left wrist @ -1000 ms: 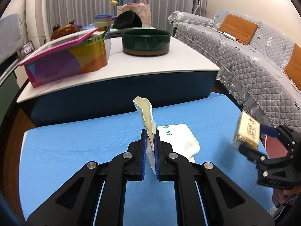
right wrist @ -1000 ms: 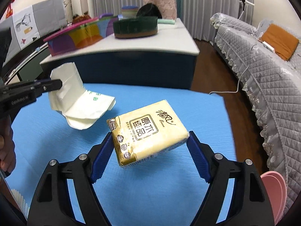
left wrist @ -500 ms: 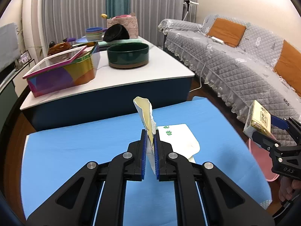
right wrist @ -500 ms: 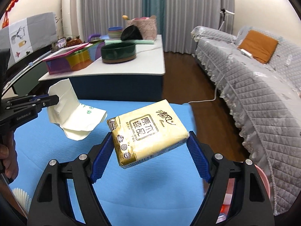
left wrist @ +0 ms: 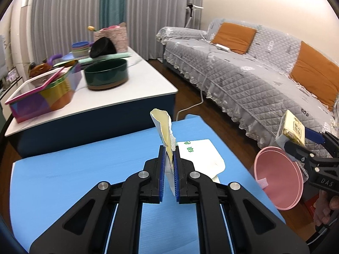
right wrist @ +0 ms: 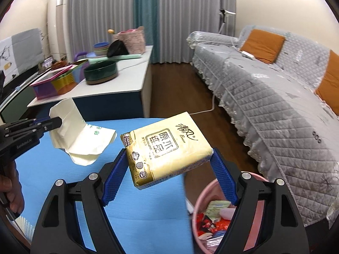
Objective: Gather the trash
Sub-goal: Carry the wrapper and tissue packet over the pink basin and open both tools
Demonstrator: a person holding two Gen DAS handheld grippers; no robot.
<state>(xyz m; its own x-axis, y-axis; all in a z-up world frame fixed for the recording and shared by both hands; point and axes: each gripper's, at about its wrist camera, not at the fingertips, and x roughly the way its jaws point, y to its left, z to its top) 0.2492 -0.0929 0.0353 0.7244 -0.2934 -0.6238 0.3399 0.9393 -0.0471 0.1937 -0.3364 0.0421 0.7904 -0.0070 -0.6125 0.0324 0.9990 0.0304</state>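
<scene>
My left gripper (left wrist: 168, 158) is shut on a cream paper wrapper (left wrist: 165, 133) with green print and holds it above the blue table (left wrist: 63, 169). The wrapper also shows in the right wrist view (right wrist: 82, 137), with the left gripper (right wrist: 55, 123) at its left edge. My right gripper (right wrist: 169, 165) is shut on a yellow tissue pack (right wrist: 167, 148), held past the table's right edge and above a pink bin (right wrist: 203, 199). The right gripper (left wrist: 296, 139), the pack (left wrist: 291, 129) and the bin (left wrist: 275, 177) show in the left wrist view.
The bin holds several pieces of trash (right wrist: 214, 218). A white-topped low table (left wrist: 118, 93) stands behind with a green bowl (left wrist: 106, 74) and a colourful box (left wrist: 42, 95). A grey sofa (left wrist: 243, 78) runs along the right. A white cable (right wrist: 211, 105) crosses the wooden floor.
Both grippers have moved right with their loads. The tissue pack has gone from above the blue table to above the pink bin, which has come into view.
</scene>
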